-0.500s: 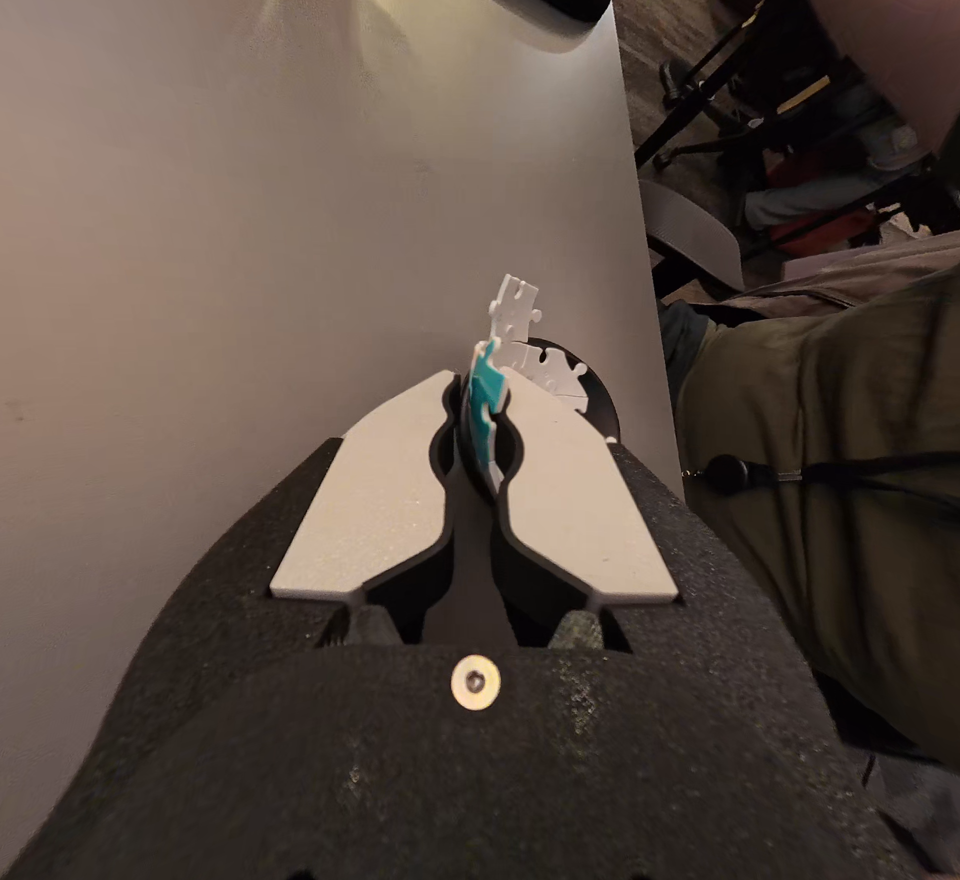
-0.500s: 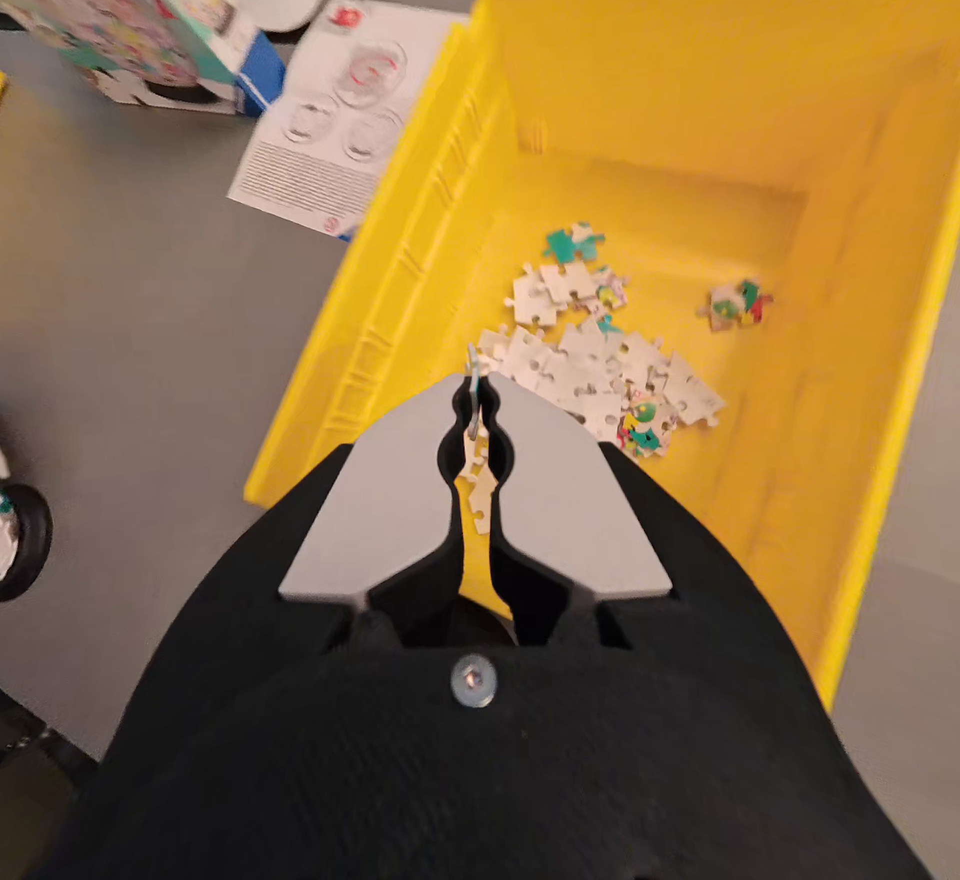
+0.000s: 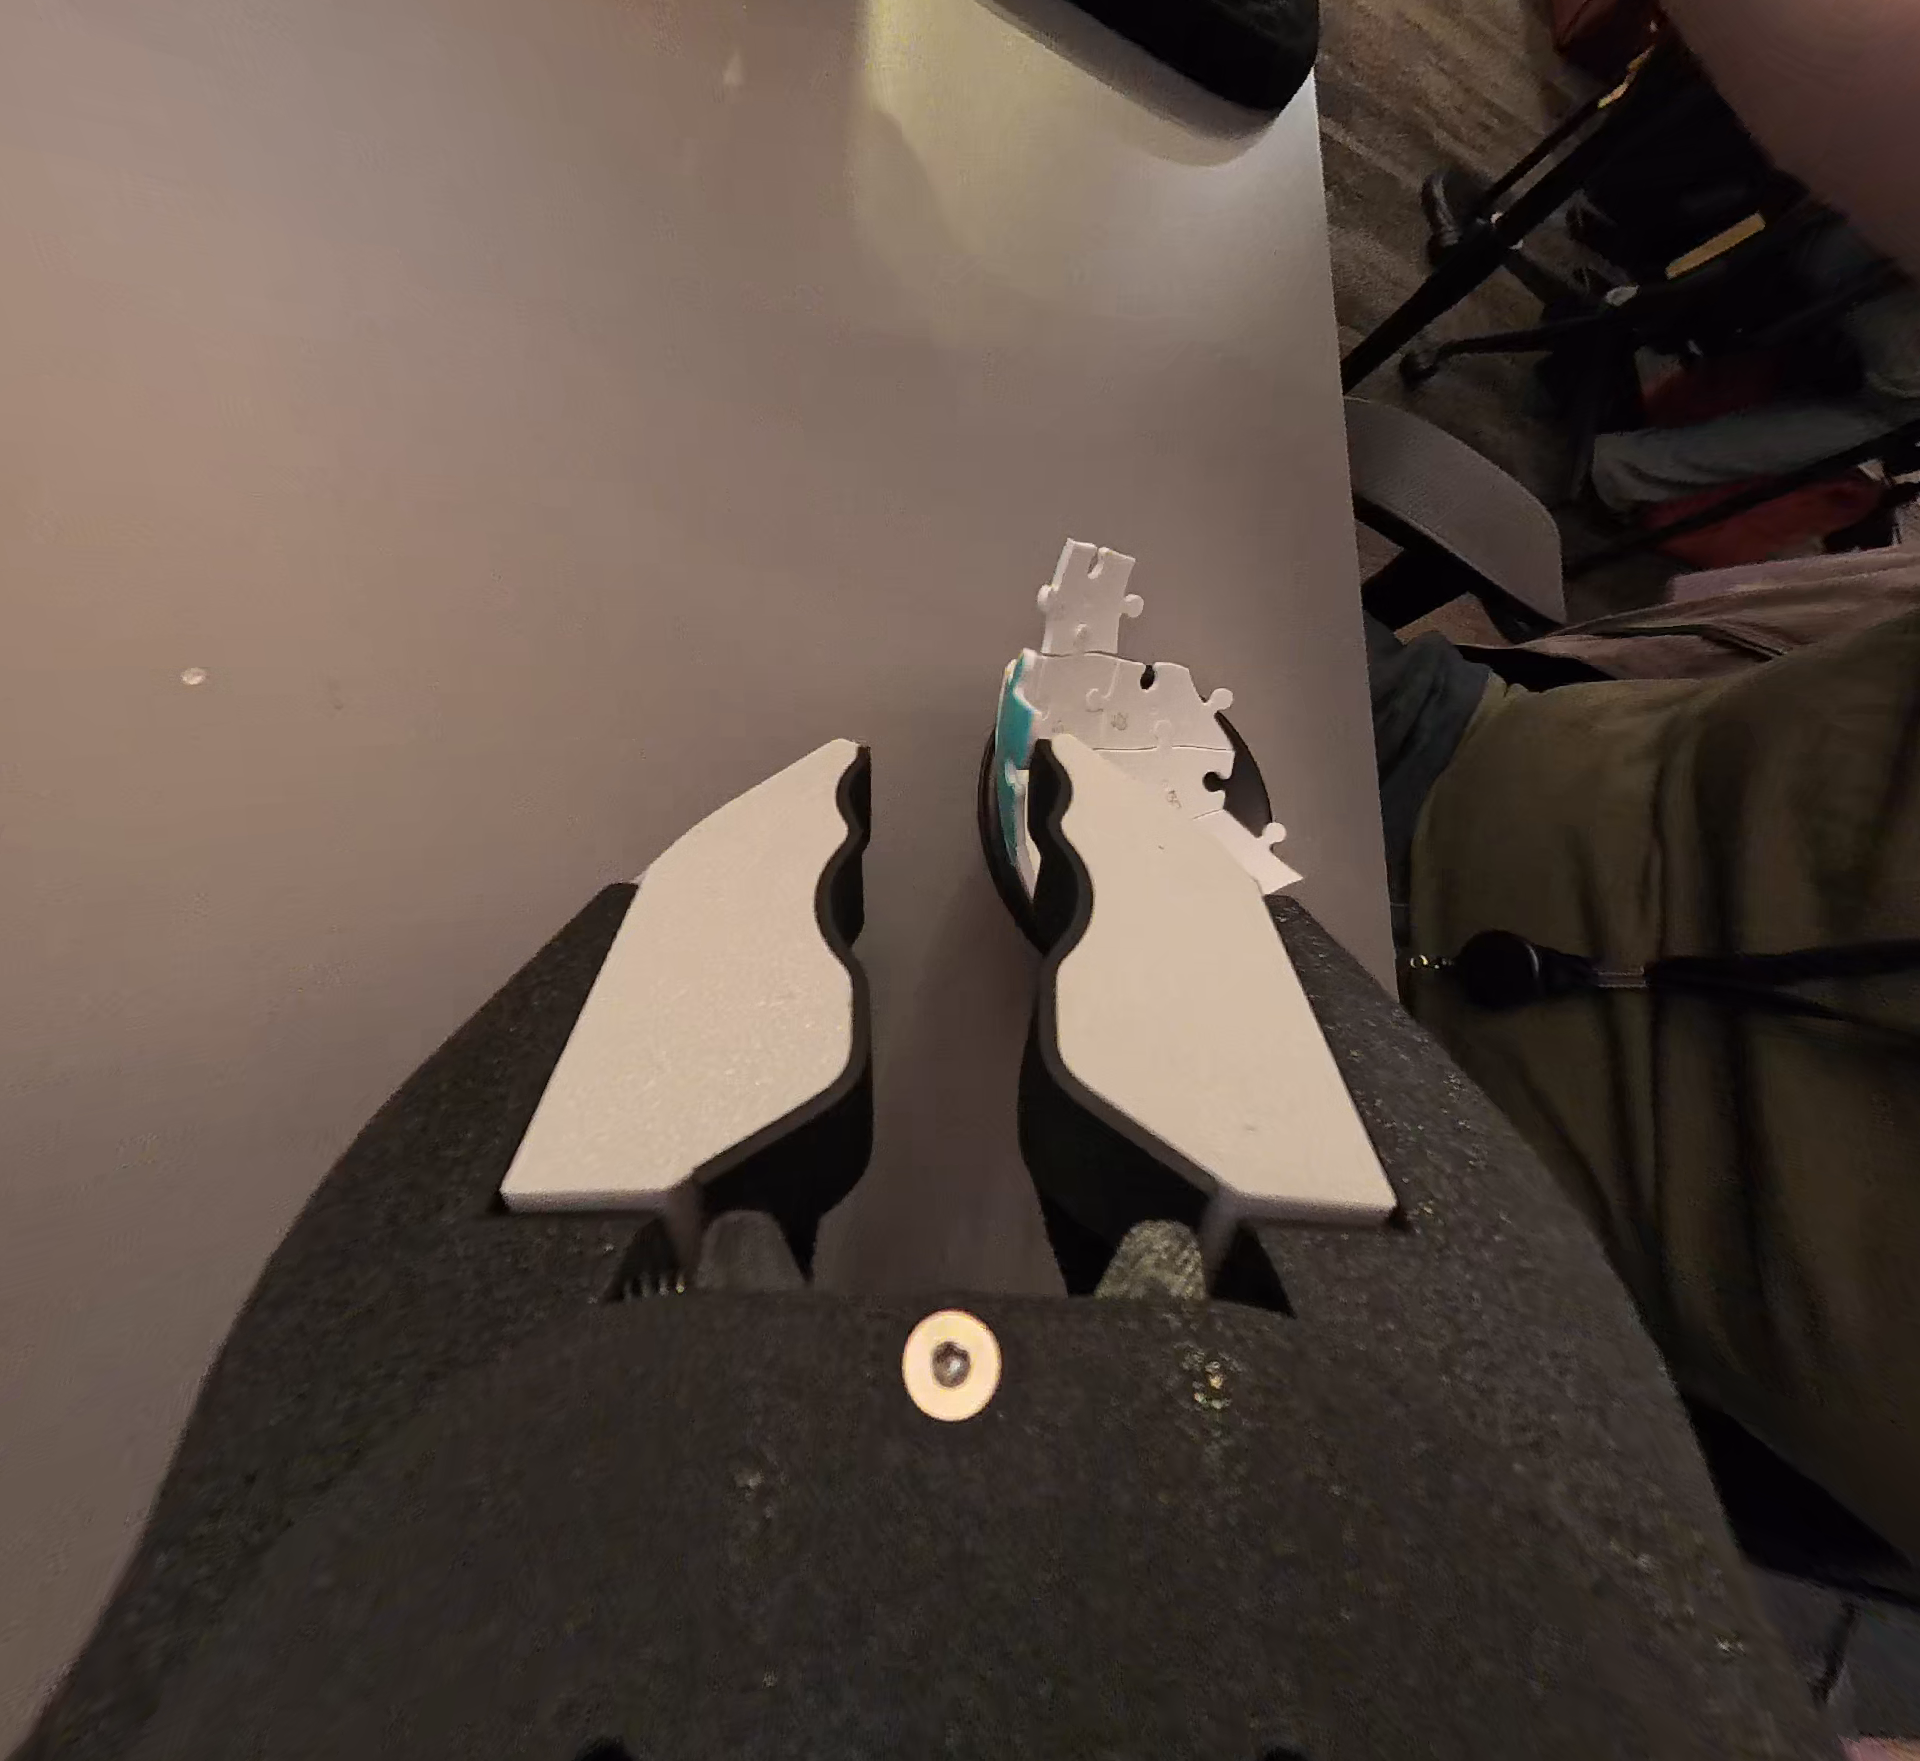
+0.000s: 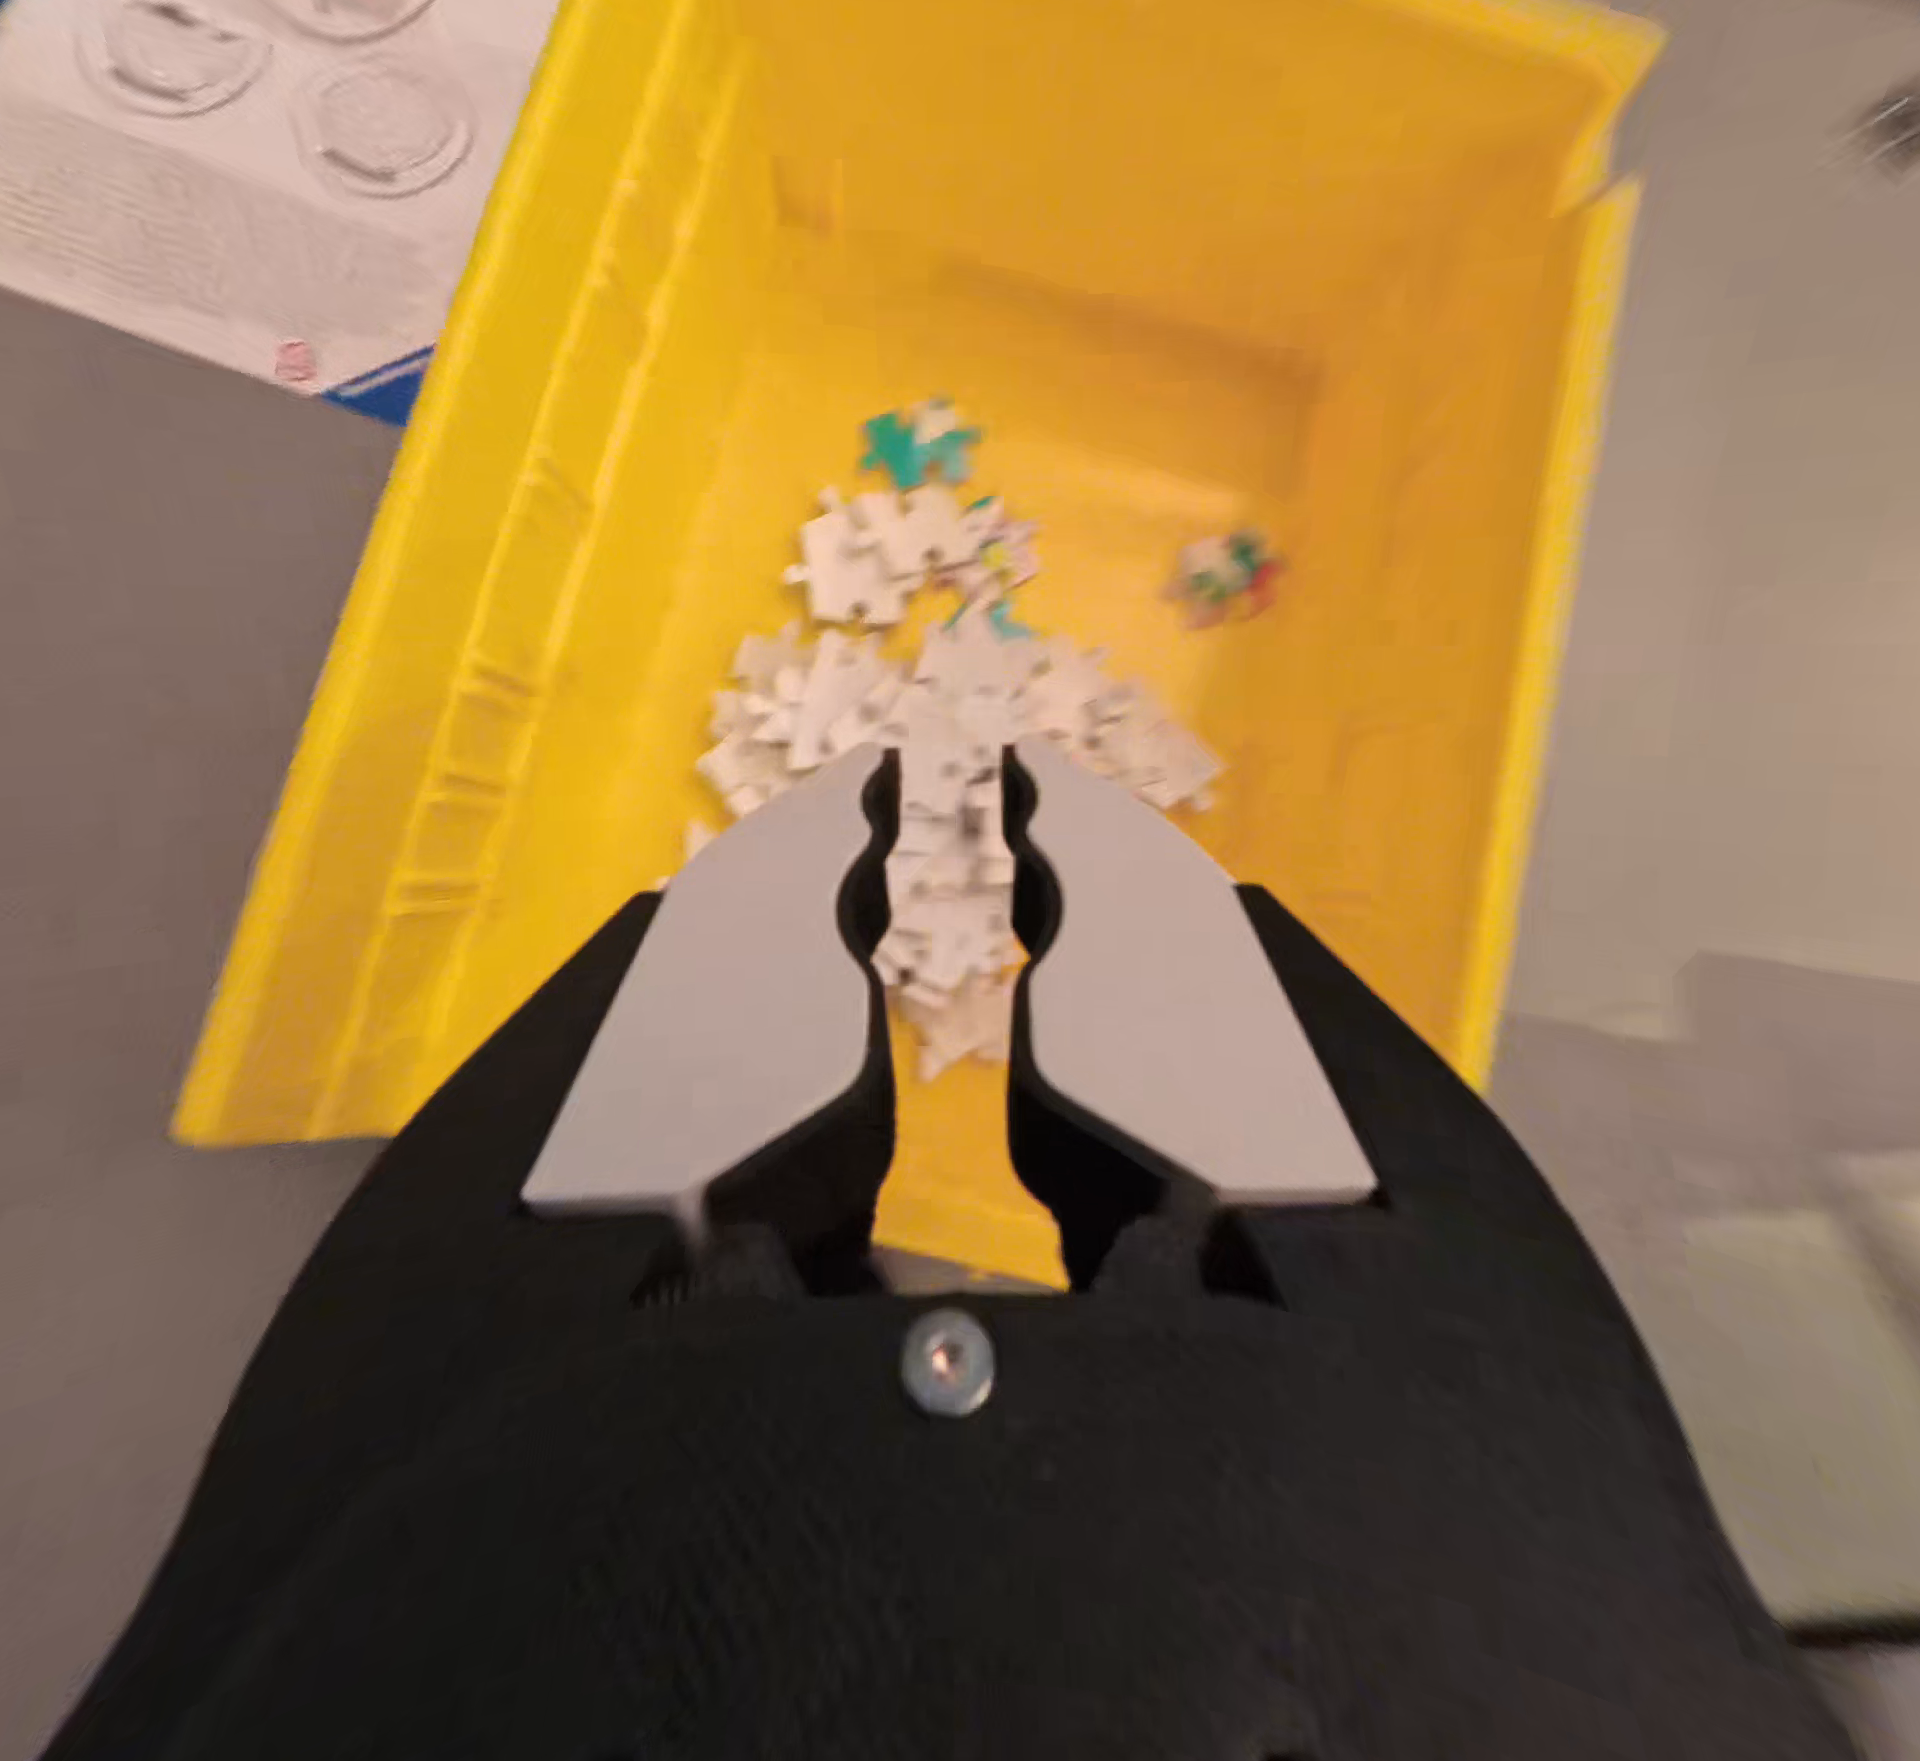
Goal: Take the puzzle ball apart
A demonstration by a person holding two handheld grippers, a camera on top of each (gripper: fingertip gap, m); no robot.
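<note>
left fingers (image 3: pixel 945 761) spread, ball (image 3: pixel 1127 724) beside right one | right fingers (image 4: pixel 945 755) apart over bin (image 4: pixel 540 568), pieces (image 4: pixel 935 703) below, leaflet (image 4: pixel 239 153) alongside

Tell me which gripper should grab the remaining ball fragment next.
Left. The left gripper is open right beside the ball fragment; the right gripper hangs open over the yellow bin.
</note>
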